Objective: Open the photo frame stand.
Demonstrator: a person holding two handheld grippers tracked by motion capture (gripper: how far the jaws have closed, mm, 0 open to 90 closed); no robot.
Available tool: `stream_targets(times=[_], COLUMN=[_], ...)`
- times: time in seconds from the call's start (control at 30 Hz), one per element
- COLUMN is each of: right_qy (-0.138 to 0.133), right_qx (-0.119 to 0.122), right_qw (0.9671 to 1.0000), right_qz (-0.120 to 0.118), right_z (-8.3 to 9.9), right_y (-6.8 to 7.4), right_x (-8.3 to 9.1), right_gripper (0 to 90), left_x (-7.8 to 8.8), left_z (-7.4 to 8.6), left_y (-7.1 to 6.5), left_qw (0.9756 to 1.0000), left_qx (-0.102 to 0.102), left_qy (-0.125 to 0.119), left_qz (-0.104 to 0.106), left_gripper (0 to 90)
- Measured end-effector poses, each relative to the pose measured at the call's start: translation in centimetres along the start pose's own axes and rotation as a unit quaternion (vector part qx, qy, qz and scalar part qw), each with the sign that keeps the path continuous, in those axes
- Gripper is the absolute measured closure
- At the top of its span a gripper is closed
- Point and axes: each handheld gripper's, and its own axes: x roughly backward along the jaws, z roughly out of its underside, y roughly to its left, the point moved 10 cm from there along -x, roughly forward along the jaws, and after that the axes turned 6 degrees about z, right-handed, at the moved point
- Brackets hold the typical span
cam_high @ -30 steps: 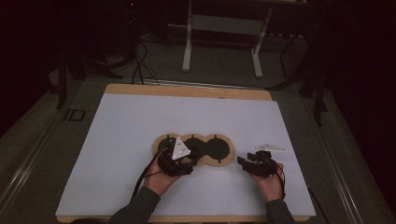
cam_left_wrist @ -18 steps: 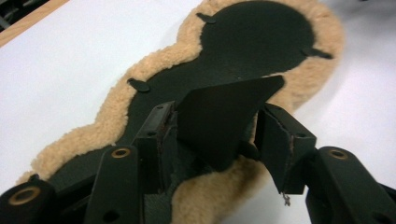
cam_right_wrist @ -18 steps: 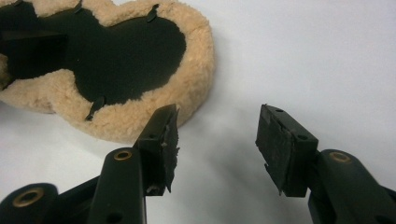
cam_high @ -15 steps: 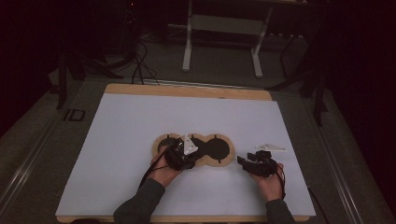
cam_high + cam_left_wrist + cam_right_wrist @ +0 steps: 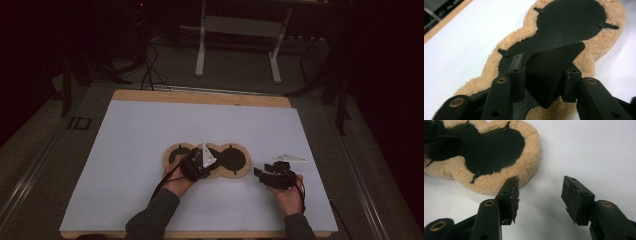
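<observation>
Left gripper view: black flap (image 5: 551, 72) between left tongs (image 5: 544, 75).

Along our left gripper (image 5: 544, 77) we see a fleecy tan pad (image 5: 584, 58) with a black lobed middle lying on the white table (image 5: 469, 37). A black flap (image 5: 551, 72) of that middle stands lifted between our jaws, which have just been closing (both pads touch its edges).

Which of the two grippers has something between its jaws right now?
The left gripper: its jaws have just been closing on a lifted black flap of the fleece pad. The right gripper stands open over bare table.
</observation>
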Motion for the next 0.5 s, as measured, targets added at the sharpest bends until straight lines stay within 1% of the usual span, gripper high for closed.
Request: stream_targets(times=[0.13,0.33,0.43,0.5], right_qy=[0.000,-0.002,-0.005,-0.007], right_qx=[-0.001,-0.002,-0.002,-0.002], right_qw=[1.0000,1.0000,1.0000,1.0000], right_qz=[0.000,-0.004,-0.007,-0.007], right_z=[-0.02,-0.11,-0.25,-0.35], right_y=[-0.02,0.06,0.20,0.32], right_x=[0.01,0.08,0.17,0.26], right_gripper=[47.0,46.6,46.2,46.1], left_x=[0.16,0.23,0.31,0.37], left_z=[-0.32,-0.37,-0.33,-0.29], left_y=[0.24,0.30,0.35,0.37], left_qw=[0.9999,0.9998,0.9998,0.9998], left_qx=[-0.008,-0.015,-0.016,-0.013], left_qy=[-0.002,-0.003,-0.006,-0.011], left_qz=[-0.012,-0.011,-0.011,-0.010], left_gripper=[69.1,70.9,71.3,71.3])
